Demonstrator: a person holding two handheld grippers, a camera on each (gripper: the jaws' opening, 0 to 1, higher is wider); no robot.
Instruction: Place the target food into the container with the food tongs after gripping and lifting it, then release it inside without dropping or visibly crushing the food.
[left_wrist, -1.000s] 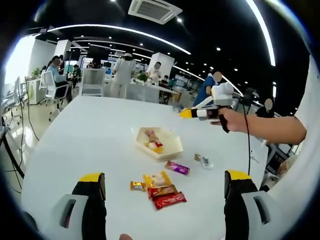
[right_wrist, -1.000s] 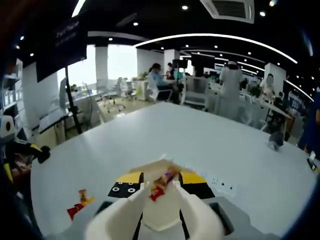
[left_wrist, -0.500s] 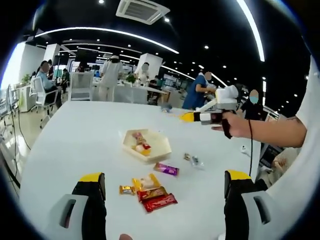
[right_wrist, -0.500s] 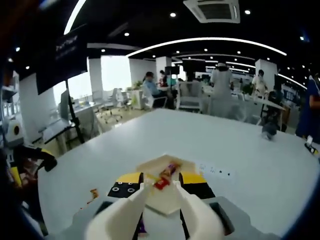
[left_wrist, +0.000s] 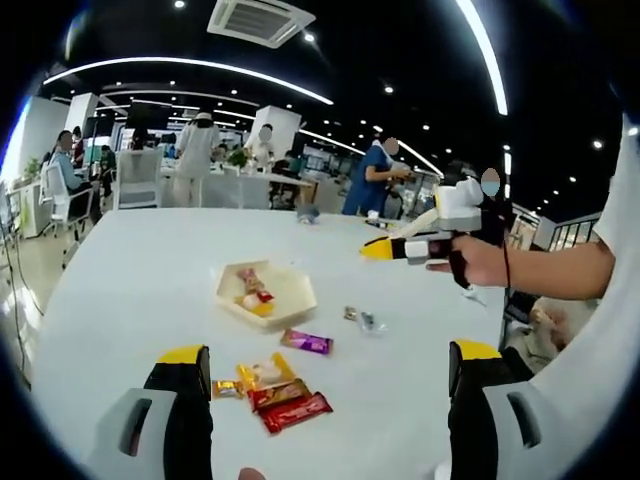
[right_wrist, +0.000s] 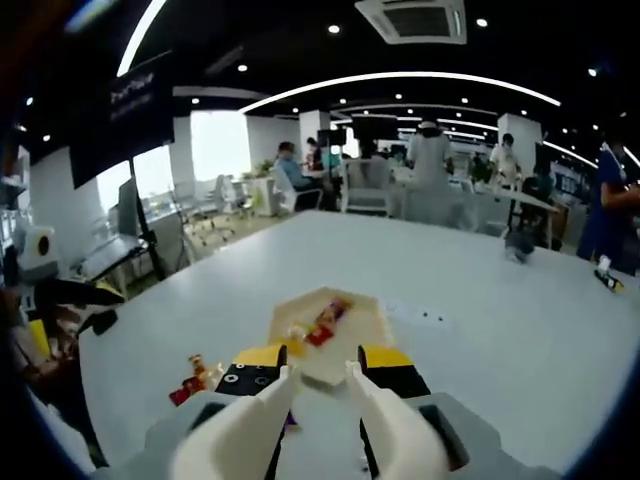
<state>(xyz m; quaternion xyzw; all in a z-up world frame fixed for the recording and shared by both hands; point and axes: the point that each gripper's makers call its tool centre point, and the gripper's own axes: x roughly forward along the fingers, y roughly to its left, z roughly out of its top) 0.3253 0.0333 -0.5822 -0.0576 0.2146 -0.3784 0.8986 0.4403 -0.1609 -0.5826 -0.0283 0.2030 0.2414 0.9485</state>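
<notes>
Now we are holding the right gripper (right_wrist: 315, 385), its white tongs apart and empty, just short of the cream hexagonal tray (right_wrist: 368, 334) of wrapped candies (right_wrist: 322, 324).

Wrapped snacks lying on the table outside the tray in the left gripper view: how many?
6, possibly more hidden. Purple bar and a small clear-wrapped piece lie near the tray; nearer the camera cluster a small orange piece, yellow pack, brown bar and red bar.

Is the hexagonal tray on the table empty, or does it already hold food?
Not empty: the hexagonal tray holds a few wrapped candies, seen in both views. Other candies lie loose on the table.
</notes>
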